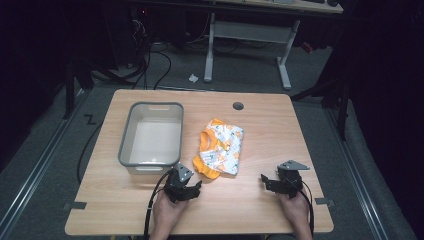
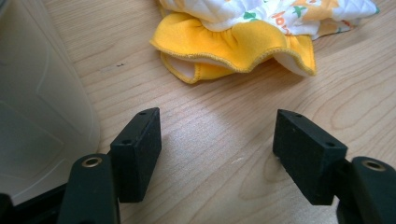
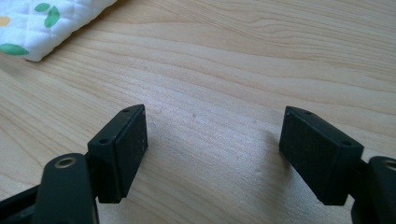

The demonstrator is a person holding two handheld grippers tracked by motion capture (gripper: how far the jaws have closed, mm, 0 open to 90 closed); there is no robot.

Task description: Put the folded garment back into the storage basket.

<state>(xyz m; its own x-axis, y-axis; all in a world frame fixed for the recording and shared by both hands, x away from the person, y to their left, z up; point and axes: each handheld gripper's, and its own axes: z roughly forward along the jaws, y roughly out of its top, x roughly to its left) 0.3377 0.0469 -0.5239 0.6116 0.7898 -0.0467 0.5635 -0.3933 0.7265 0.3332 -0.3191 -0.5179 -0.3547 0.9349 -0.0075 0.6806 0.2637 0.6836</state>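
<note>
Since the folded baby garment (image 1: 220,150) looks light, soft and floppy, I judge my wide-open left claw (image 2: 217,149) should pinch its yellow ruffled hem (image 2: 233,53) on the desk (image 1: 260,200).

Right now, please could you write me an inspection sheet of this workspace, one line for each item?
Surface: wooden table, round hole near far edge.
Job's things: folded garment, yellow trim, white printed fabric, lying flat at centre; grey bin to its left, apart from it.
Clutter: nothing seen.
Grippers: left gripper open, nothing between its jaws, near the garment's yellow edge; right gripper open over bare wood.
Cables: a black cable trails from the left gripper.
Surroundings: dark room, second desk behind, floor cables.
</note>
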